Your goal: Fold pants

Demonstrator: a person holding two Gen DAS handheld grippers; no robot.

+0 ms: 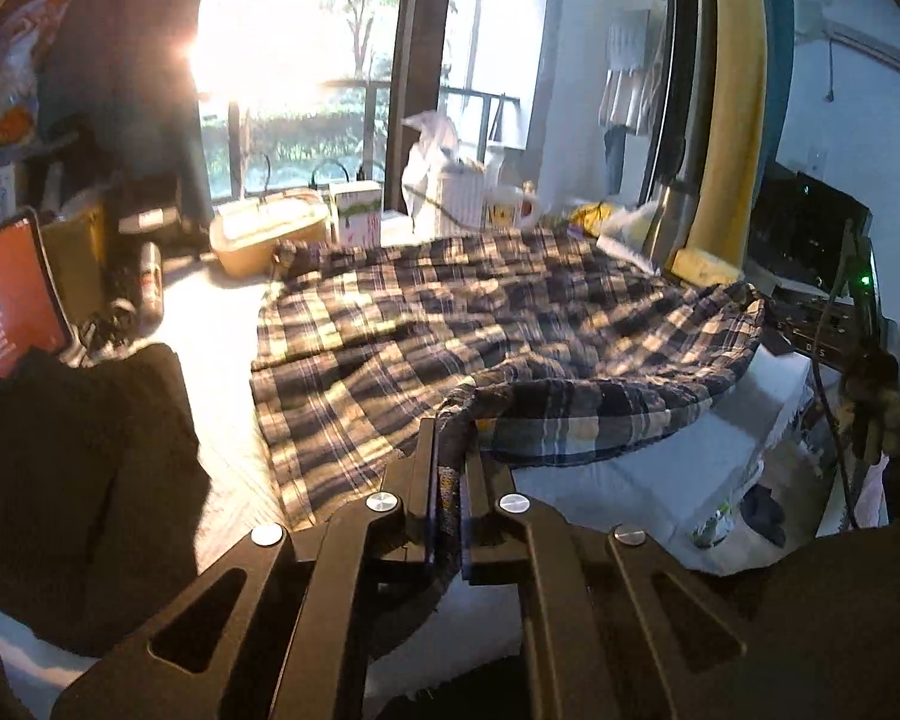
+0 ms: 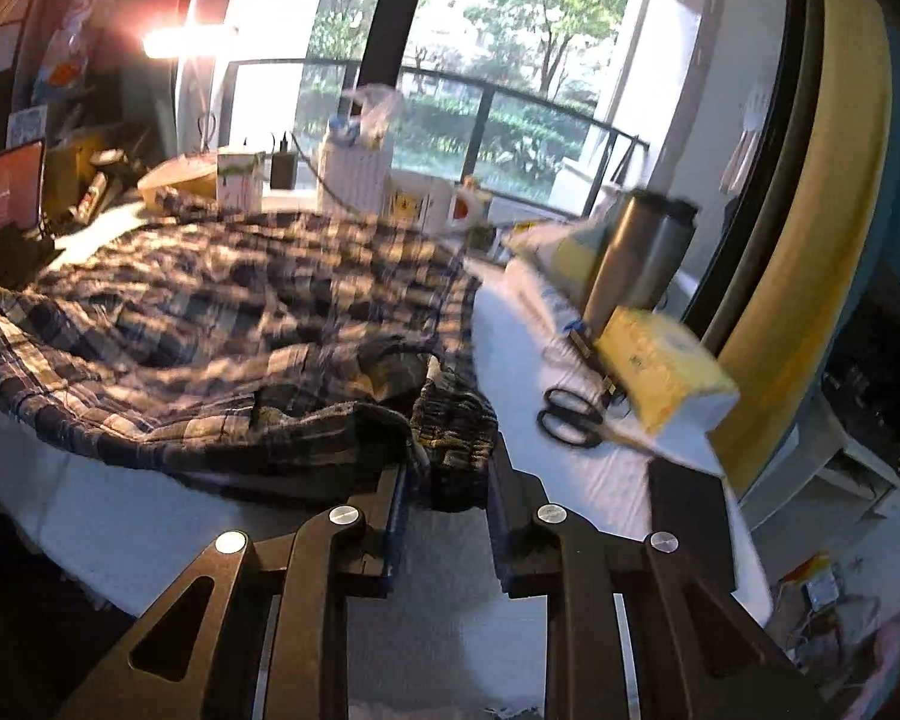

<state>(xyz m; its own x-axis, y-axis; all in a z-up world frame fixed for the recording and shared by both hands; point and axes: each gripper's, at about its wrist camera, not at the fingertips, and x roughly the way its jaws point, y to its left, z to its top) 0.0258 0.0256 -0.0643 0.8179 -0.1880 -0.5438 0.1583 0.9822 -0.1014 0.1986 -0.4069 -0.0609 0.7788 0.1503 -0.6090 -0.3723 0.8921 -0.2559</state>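
Pants (image 1: 450, 324), blue-and-cream plaid, lie spread over a white-covered table (image 1: 600, 480), legs running away toward the window, near edge lifted. Left tongs (image 1: 448, 438) closed tight on a fold of the near hem; the plaid strip runs down between the two fingers and the cloth rises in a small ridge from the grip. In the right wrist view the pants (image 2: 210, 300) fill the left and centre of the table (image 2: 570, 468), and the right tongs (image 2: 448, 450) hold a bunched, gathered edge, probably the waistband, between fingers set wider apart; cloth touches both inner faces. Frames blurred, fine weave unclear. Just right of that grip, black scissors (image 2: 570, 414) lie flat on the white cover, near a yellow-and-white pack (image 2: 666, 372) that looks tilted and blurred. Behind the pack stands a steel tumbler (image 2: 636, 258), upright. On the left a tablet with red screen (image 1: 6, 324) stands beside a dark cloth heap (image 1: 78, 480). At the far edge beyond the pants: a tan basin (image 1: 270, 234), a small green-and-white carton (image 1: 357, 213), a white ribbed container (image 1: 459, 198) and a mug (image 1: 510, 207) in a row before the window (image 1: 306, 60).
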